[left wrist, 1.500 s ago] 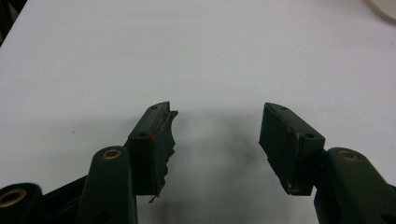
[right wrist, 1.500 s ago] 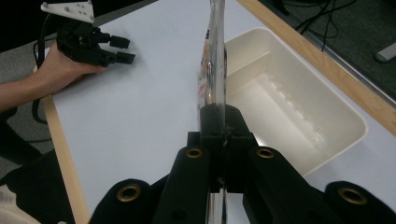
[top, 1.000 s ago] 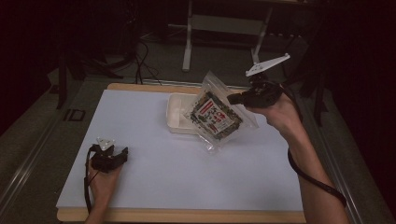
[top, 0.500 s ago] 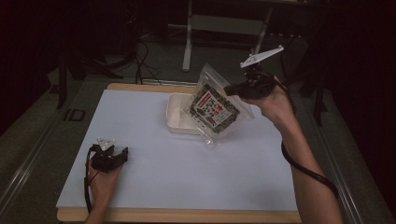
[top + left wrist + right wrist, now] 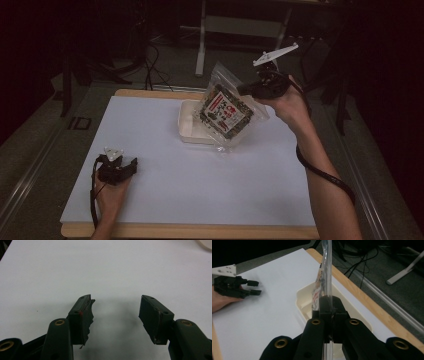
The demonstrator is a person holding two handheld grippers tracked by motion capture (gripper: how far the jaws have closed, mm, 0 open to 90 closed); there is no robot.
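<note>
One clear bag (image 5: 226, 111), red-white label unreadable, pinched in right gripper (image 5: 329, 305); left gripper (image 5: 115, 312) fingers apart, empty.

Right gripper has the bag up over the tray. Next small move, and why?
Probably lower the bag straight down into the tray. The right gripper is shut on the edge of the clear snack bag, which hangs tilted in the air above the cream tray, its lower corner out past the near rim. The left gripper rests open on the white table, away from both.
</note>
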